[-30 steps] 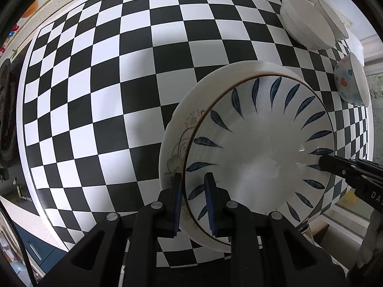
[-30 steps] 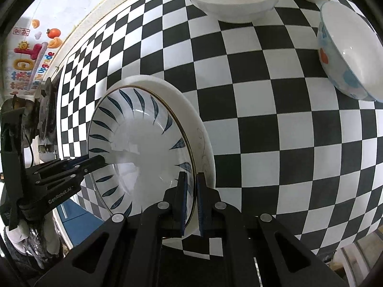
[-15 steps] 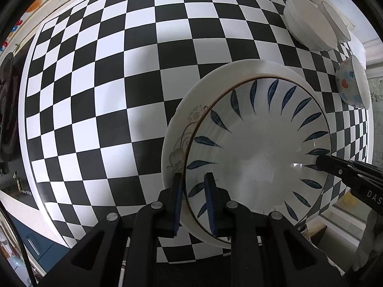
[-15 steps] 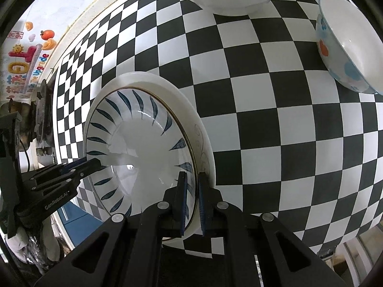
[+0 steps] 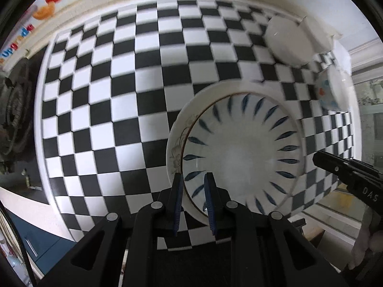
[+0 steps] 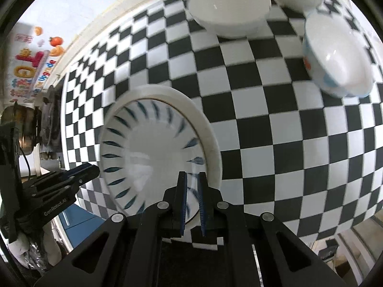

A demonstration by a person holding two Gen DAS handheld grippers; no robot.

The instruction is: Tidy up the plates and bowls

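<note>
You hold the stacked plates (image 5: 241,153) from opposite rims, left claw (image 5: 193,203) and right claw (image 6: 192,203) each narrowed onto an edge, the stack level between them above the checkered table (image 5: 119,95), with the bowls (image 6: 229,12) beyond.

plate (image 5: 241,157): white, blue leaves | table (image 5: 119,95): black-white checks

Both tools are matte black with blue ribbed pads and silver screws: left tool (image 5: 193,201), right tool (image 6: 192,197); white lettering marks their sides, white gloves behind
</note>
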